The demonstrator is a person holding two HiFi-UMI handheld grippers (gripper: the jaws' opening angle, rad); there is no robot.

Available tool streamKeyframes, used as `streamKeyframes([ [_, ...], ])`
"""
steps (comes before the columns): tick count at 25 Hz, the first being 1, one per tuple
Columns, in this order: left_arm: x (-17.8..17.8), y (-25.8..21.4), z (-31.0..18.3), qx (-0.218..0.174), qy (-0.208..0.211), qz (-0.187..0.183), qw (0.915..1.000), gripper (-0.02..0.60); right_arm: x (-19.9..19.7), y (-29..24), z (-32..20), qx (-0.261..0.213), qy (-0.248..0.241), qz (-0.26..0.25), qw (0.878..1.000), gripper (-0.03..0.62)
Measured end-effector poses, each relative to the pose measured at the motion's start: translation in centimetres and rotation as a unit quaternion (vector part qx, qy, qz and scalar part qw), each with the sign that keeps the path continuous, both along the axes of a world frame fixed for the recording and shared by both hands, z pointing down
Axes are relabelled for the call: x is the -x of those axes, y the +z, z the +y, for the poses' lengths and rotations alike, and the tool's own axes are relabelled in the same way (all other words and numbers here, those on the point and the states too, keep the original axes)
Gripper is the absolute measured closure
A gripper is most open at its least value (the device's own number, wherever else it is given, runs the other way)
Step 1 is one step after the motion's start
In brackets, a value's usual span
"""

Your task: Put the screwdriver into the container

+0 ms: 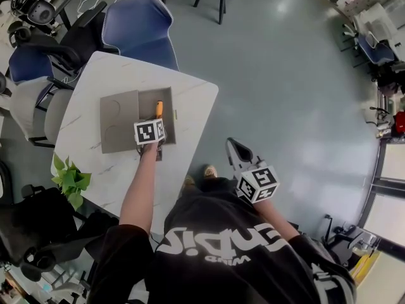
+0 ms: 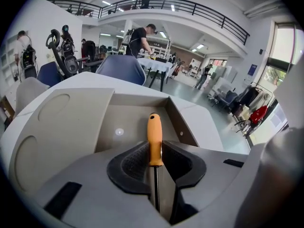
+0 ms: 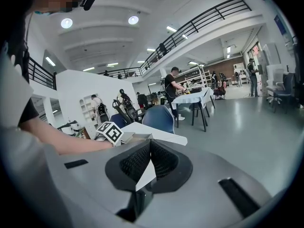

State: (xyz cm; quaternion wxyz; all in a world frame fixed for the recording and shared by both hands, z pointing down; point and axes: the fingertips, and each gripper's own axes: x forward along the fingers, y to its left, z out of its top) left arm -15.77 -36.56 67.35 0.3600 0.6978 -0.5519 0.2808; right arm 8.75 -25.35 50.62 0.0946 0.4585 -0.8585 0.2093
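The screwdriver (image 2: 154,136) has an orange handle (image 1: 159,108) and a thin metal shaft. My left gripper (image 2: 155,148) is shut on it at the handle's base, and the handle points forward over the open grey container (image 2: 123,127). In the head view the left gripper (image 1: 157,121) hovers at the container's (image 1: 171,109) near edge, on the white table (image 1: 95,75). The container's flat lid (image 1: 119,120) lies open to the left. My right gripper (image 1: 232,144) is off the table's right side, above the floor. In its own view the right gripper (image 3: 150,148) is shut with nothing in it.
A blue chair (image 1: 139,24) stands at the table's far edge, with a grey chair (image 1: 31,109) at the left. A green plant (image 1: 69,179) sits at the table's near left corner. Grey floor (image 1: 285,75) spreads to the right.
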Motion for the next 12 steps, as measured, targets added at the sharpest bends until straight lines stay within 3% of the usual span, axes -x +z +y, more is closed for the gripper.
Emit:
streamKeyframes([
  [5,-0.1,-1.5,0.0,-0.019,0.001,-0.001,0.9998,0.491,0.0,-0.2,0.6,-0.002,-0.001,-0.002,1.0,0.58],
  [7,-0.3,-2.7,0.1,-0.032,0.004,-0.002,0.9995,0.522,0.0,-0.4,0.7,-0.003,-0.002,-0.004,1.0,0.582],
  [12,-1.6,-6.0,1.7,-0.058,0.044,0.009,0.9973,0.566,0.3,-0.6,1.2,-0.008,-0.009,-0.007,1.0,0.582],
])
